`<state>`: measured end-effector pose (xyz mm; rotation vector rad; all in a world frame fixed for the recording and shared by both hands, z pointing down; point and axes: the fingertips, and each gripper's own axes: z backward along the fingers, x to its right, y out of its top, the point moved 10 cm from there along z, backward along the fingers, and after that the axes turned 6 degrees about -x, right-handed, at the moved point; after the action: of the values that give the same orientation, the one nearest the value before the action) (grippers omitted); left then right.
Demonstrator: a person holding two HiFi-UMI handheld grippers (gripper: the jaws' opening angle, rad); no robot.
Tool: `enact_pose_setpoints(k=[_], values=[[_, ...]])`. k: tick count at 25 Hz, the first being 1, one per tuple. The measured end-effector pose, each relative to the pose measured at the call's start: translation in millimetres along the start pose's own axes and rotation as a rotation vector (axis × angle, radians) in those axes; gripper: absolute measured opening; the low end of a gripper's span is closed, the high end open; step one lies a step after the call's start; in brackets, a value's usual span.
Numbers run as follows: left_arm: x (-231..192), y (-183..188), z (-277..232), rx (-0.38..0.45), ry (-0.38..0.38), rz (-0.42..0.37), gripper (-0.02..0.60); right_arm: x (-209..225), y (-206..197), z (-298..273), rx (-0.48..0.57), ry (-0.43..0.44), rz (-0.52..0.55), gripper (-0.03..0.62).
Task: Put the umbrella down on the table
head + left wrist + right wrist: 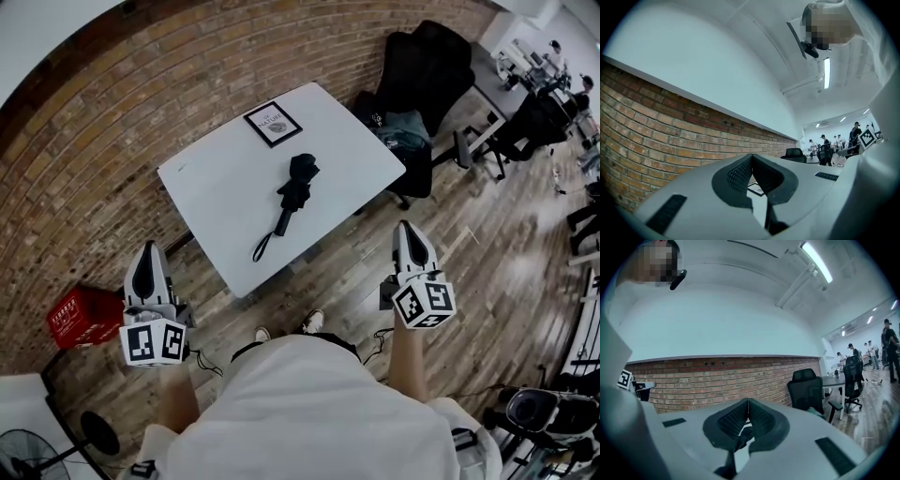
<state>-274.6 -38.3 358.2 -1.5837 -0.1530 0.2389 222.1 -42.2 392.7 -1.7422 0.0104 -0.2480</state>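
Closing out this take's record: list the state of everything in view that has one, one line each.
umbrella: folded shut, lying flat on the white table, nothing holding it.
left claw: shut, empty, short of the table's near edge.
right claw: shut, empty, off the table.
framed sign: lying flat on the table, apart from the umbrella.
office chair: draped with dark clothing.

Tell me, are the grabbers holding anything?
Nothing is held. The left gripper and right gripper are both shut and empty; the umbrella lies on the table.
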Motion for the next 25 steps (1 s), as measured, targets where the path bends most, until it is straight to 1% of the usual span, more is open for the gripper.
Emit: enact_pose_setpoints(k=[8, 14, 17, 21, 25], values=[[-17, -6, 5, -0.022, -0.054, 0.010, 0.023, -29, -2, 15, -0.006, -0.038, 0.012, 0.020], [-29, -17, 12, -0.041, -0.113, 0.020, 0.023, -51, -8, 37, -0.028, -0.097, 0.027, 0.020], [-37, -25, 19, -0.053, -0.125, 0.022, 0.023, -64, -12, 43, -0.033, -0.123, 0.042, 0.020], [-45, -32, 29, -0.066, -0.134, 0.008, 0.023, -78, -18, 54, -0.038, -0.151, 0.057, 0.020], [-46, -31, 33, -0.060, -0.151, -0.023, 0.023, -89, -20, 58, -0.039, -0.156, 0.080, 0.020]])
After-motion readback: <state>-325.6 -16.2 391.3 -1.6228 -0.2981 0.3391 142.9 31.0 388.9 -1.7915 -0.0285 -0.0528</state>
